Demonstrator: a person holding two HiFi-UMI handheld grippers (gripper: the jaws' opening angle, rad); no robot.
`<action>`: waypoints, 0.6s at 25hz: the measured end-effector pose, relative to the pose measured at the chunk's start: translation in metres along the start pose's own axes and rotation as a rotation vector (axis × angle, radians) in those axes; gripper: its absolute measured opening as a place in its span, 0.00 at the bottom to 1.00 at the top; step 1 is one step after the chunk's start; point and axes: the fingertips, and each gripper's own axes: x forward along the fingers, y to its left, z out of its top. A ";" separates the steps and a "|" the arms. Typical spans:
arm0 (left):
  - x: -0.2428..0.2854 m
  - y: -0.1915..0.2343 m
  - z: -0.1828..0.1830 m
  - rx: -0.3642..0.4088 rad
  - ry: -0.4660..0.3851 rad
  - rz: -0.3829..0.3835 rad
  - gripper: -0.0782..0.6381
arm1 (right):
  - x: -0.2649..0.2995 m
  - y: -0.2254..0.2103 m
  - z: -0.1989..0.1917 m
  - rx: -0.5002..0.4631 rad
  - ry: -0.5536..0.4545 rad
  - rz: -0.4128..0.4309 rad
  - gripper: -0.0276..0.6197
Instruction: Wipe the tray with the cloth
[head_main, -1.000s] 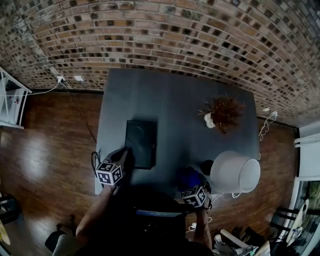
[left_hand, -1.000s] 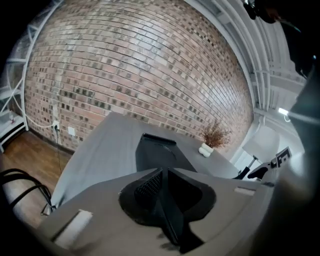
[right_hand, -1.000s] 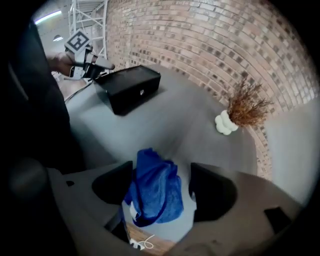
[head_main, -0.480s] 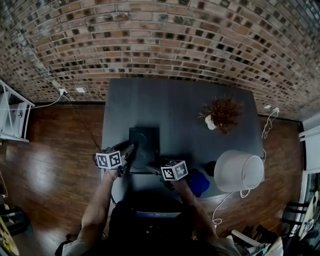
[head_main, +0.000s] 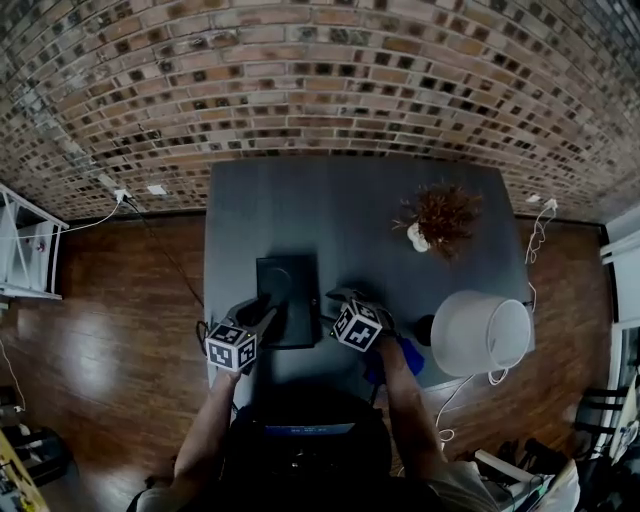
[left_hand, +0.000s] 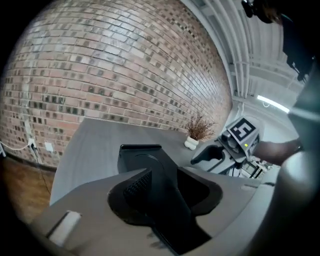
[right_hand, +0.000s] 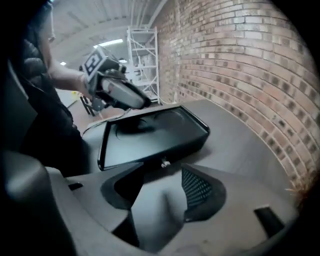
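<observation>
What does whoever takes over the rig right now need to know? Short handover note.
Left gripper: looks shut on the tray at its near left corner, holding it on the table.
Right gripper: open and empty, jaws aimed at the tray's right side, just short of it.
Cloth: blue, lying on the table near the front edge, behind the right gripper, not held.
Done: tray gripped.
Left: pick up the cloth with the right gripper, then wipe the tray.
</observation>
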 end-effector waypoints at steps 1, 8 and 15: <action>-0.001 -0.004 -0.002 0.011 0.001 -0.001 0.33 | -0.001 -0.009 -0.006 -0.056 0.060 -0.024 0.40; 0.015 -0.024 -0.027 0.137 0.068 0.036 0.33 | 0.053 -0.002 -0.003 -0.322 0.247 -0.021 0.27; 0.017 -0.022 -0.027 0.204 0.067 0.093 0.27 | 0.056 0.002 -0.003 -0.418 0.268 -0.015 0.16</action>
